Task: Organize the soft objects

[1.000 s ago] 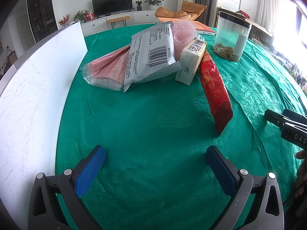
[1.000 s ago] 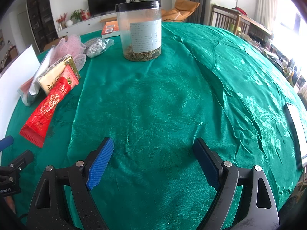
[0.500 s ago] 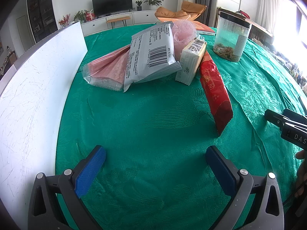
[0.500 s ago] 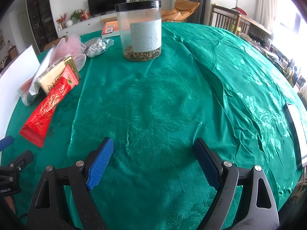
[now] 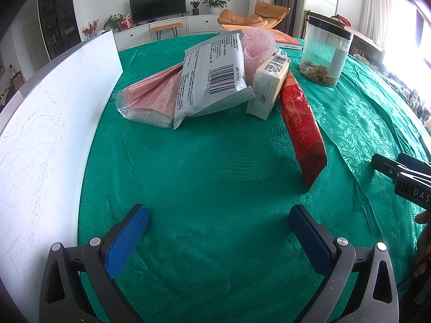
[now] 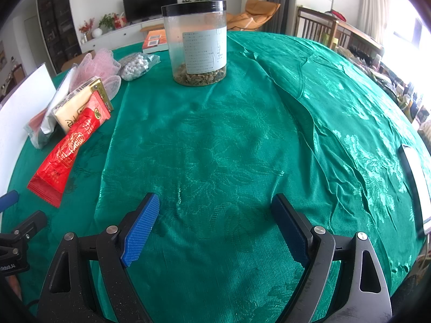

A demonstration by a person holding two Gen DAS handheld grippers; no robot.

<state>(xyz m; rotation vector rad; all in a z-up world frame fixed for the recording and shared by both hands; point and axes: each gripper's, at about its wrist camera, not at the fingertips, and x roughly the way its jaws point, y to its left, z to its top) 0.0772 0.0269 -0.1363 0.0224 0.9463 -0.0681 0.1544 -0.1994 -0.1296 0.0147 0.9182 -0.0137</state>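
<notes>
Daylight floods both views from the right, where the window burns out to pure white and washes the nearby curtains pale. The green tablecloth throws back a satin sheen along its creases, brightest toward that side. Shadows are soft and short — a faint one lies under the red packet, and a dim patch sits below the clear jar. The white board is evenly lit, its fine scratches sharp. Focus holds crisp across the table; the far room is a little softer. Heavy fisheye bending curves straight edges, and all 4 corners of each view fall into black vignette.
</notes>
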